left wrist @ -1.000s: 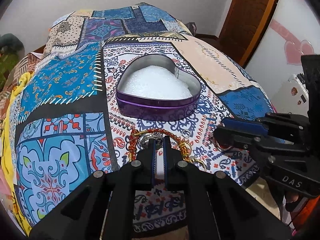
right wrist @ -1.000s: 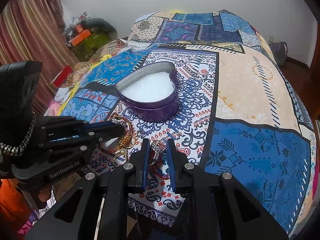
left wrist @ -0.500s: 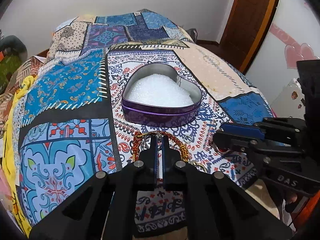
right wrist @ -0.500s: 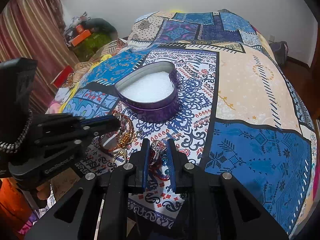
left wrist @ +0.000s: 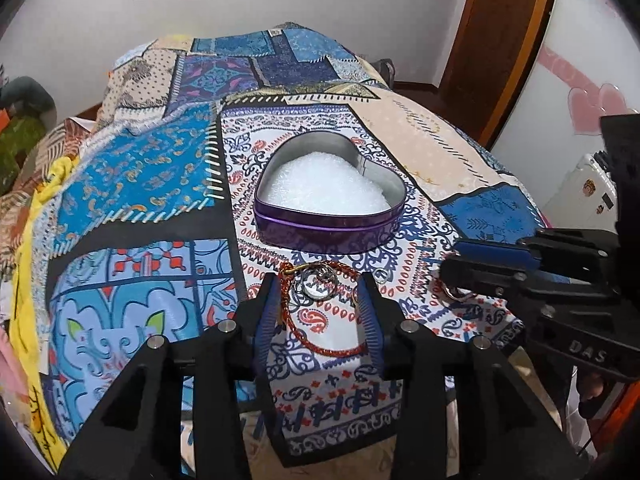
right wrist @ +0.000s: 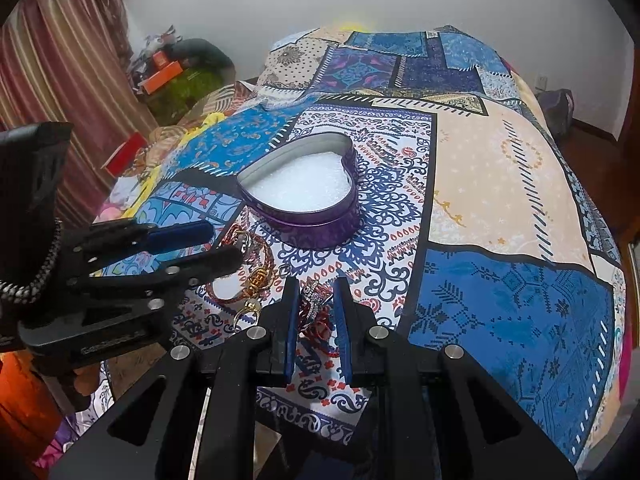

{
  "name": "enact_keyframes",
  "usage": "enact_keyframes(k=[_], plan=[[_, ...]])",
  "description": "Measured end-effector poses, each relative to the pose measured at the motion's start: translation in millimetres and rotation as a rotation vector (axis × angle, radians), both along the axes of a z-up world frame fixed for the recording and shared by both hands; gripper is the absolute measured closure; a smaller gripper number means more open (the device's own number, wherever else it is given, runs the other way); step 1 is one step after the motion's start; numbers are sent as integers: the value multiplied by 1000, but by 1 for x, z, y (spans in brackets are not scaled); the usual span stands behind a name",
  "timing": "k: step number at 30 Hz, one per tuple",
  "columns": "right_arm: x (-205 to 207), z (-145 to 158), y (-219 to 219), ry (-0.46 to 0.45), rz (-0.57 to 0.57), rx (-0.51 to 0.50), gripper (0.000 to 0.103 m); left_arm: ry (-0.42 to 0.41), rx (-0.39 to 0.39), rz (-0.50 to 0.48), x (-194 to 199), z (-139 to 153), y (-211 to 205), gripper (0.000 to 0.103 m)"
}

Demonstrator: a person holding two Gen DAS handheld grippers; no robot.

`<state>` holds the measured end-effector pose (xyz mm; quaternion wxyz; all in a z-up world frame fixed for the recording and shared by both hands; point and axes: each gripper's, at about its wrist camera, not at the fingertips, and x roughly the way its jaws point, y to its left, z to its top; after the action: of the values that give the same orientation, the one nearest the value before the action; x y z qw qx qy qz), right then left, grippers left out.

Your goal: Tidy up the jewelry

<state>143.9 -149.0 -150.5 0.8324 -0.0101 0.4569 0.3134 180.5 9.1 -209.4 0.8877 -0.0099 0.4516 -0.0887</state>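
A purple heart-shaped tin (left wrist: 326, 226) with white foam inside sits open on the patterned bedspread; it also shows in the right wrist view (right wrist: 304, 220). My left gripper (left wrist: 320, 300) is open, its fingers either side of a red-and-gold braided bracelet (left wrist: 312, 340) and a silver ring (left wrist: 318, 284) lying on the cloth. My right gripper (right wrist: 316, 298) is shut on a silver jewelled ring (right wrist: 313, 300), held just above the cloth. The bracelet with its gold charm (right wrist: 256, 280) lies to its left.
A small silver ring (left wrist: 382, 276) lies on the cloth right of my left gripper. The bed's near edge is just below both grippers. Clutter and a striped curtain (right wrist: 72, 80) stand at the left, a wooden door (left wrist: 504, 40) at the right.
My left gripper has opened, letting go of the bracelet and ring, and lifted back a little. My right gripper has stayed shut on its ring.
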Motion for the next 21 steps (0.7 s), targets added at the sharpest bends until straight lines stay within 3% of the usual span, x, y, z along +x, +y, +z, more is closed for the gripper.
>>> enact_keyframes(k=[5, 11, 21], plan=[[2, -2, -1, 7, -6, -5, 88, 3, -1, -3, 9, -8, 0, 67], [5, -4, -2, 12, -7, -5, 88, -4, -3, -11, 12, -10, 1, 82], [6, 4, 0, -9, -10, -1, 88, -66, -23, 4, -2, 13, 7, 82]])
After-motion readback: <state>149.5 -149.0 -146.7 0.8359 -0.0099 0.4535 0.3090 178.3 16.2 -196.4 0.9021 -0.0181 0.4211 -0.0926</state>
